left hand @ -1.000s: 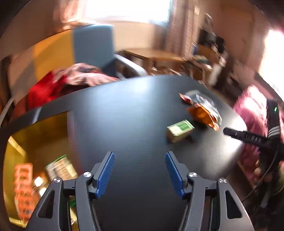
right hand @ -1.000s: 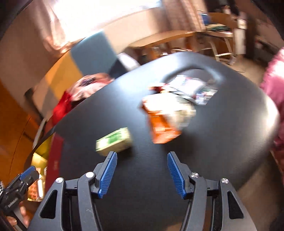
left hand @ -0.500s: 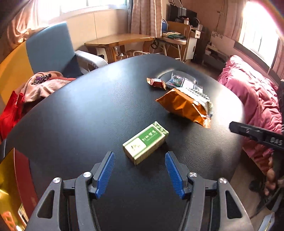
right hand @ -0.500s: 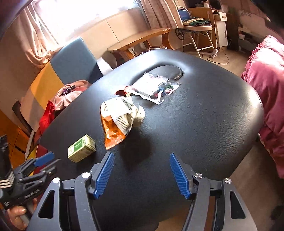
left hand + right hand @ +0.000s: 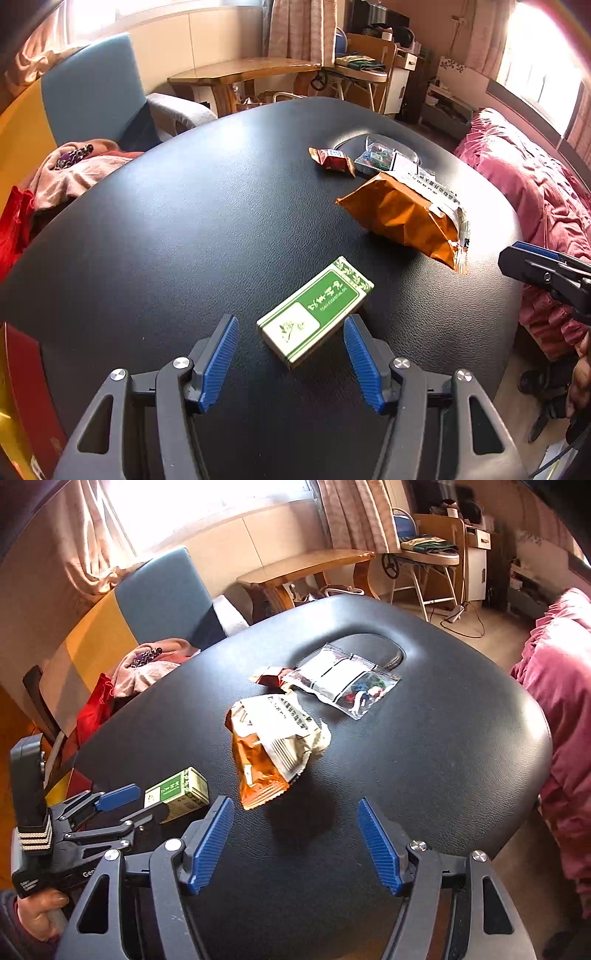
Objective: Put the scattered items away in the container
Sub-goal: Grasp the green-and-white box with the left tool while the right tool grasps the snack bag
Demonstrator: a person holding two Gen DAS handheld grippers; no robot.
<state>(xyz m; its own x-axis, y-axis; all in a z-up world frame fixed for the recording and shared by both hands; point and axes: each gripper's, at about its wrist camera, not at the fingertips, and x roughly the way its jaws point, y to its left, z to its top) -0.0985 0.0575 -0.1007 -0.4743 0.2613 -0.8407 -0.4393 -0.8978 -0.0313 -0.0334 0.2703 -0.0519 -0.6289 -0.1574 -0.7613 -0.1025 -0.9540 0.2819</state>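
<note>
A green and white box (image 5: 316, 308) lies flat on the black padded table (image 5: 166, 229). My left gripper (image 5: 289, 320) is open, and the box's near end sits between its blue fingertips without touching them. An orange snack bag (image 5: 402, 218) lies further right, with a small red packet (image 5: 332, 160) and a clear zip bag (image 5: 376, 160) beyond it. In the right wrist view my right gripper (image 5: 295, 805) is open and empty, just short of the orange snack bag (image 5: 273, 746). The green box (image 5: 177, 790) and the left gripper (image 5: 147, 801) are at the lower left.
A red and yellow container (image 5: 22, 387) shows at the table's left edge. A blue and yellow chair (image 5: 85, 92) with clothes (image 5: 74, 173) stands behind the table, and a pink bed (image 5: 535, 184) lies to the right. A hand (image 5: 37, 912) holds the left gripper.
My left gripper has swung from the container to the green box and closed in until the box lies between its fingers. The right gripper has drawn nearer to the orange bag.
</note>
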